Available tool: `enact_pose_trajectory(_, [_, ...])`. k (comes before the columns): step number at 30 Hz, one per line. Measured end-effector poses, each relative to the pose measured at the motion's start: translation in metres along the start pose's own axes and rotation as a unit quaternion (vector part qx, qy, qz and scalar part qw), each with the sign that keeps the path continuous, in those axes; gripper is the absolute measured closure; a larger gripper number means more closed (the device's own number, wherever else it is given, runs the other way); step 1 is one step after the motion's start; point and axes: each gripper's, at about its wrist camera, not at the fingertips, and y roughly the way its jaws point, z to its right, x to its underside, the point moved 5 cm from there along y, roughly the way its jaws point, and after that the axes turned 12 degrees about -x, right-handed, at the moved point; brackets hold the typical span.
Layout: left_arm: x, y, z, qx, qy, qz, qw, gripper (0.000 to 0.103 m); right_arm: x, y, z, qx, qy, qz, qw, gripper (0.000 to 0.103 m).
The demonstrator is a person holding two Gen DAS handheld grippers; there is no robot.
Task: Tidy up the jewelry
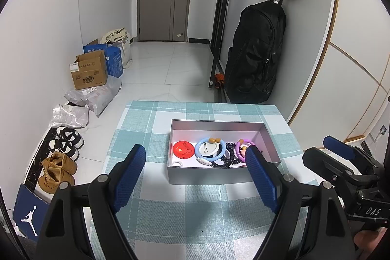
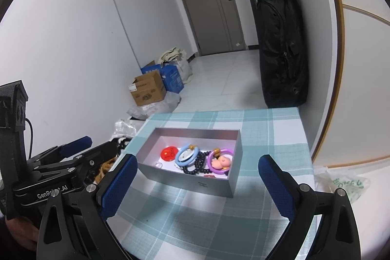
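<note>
An open grey box stands on the teal checked tablecloth. Inside lie a red round badge, a blue ring bracelet, a black bead bracelet, a purple ring with a pink figure, and a small clear ring. My left gripper hovers open just short of the box, with nothing between its blue fingers. To its right, my right gripper is likewise open and empty in front of the box.
The table's far edge faces a white tiled floor. Cardboard boxes, plastic bags and shoes line the left wall. A black backpack hangs by the right wall. A green-printed bag lies right of the table.
</note>
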Motion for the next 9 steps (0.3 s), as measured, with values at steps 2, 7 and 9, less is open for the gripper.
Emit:
enact_pose_trajectory(2, [0.0001, 0.0002, 0.0004, -0.001, 0.001, 0.000, 1.0000, 0.023, -0.0001, 0.0010, 0.0004, 0.002, 0.000, -0.001, 1.000, 0.003])
enact_pose_trajectory(7, [0.0007, -0.0010, 0.0019, 0.012, -0.001, 0.001, 0.9999, 0.022, -0.0010, 0.0008, -0.0006, 0.002, -0.002, -0.002, 1.000, 0.003])
enact_pose_trajectory(9, [0.0000, -0.0037, 0.0043, 0.018, 0.001, 0.007, 0.9998, 0.022, -0.0013, 0.0009, -0.0013, 0.003, -0.003, -0.002, 1.000, 0.003])
